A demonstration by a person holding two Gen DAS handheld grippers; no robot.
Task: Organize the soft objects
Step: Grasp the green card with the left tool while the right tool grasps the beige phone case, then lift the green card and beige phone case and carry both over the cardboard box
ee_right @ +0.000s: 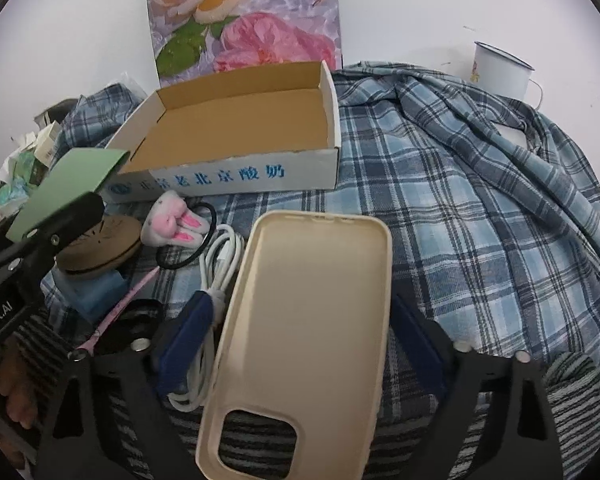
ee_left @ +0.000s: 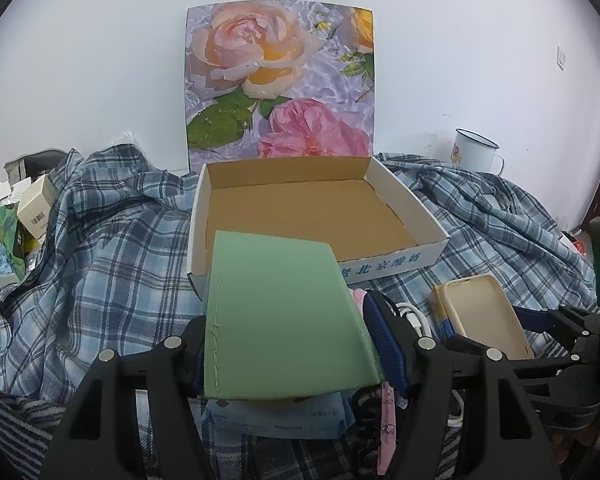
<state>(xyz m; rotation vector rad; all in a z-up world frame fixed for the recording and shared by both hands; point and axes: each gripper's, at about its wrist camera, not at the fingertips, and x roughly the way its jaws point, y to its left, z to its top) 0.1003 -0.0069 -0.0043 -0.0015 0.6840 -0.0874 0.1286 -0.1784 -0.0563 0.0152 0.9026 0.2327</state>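
**Ana:** Green leatherette first: from the left wrist, the left tool (ee_left: 288, 344) pinches one green pouch (ee_left: 276, 312), its far edge over the near wall of the single cardboard box (ee_left: 395, 264) just ahead. The box is bare inside. The step looks like delivery; next it needs carrying forward and letting go over the floor of the box.

**Ben:** And from the right wrist, the right tool (ee_right: 300, 344) has one cream phone case (ee_right: 303, 320) between its blue pads; whether they press it yet cannot be told. Left of that tool lie one white cable (ee_right: 220, 264), one bunny hair tie (ee_right: 172, 224) and one brown round pad (ee_right: 100, 248), all on the plaid cloth (ee_right: 459, 240). One enamel mug (ee_right: 499, 72) stands far beyond.
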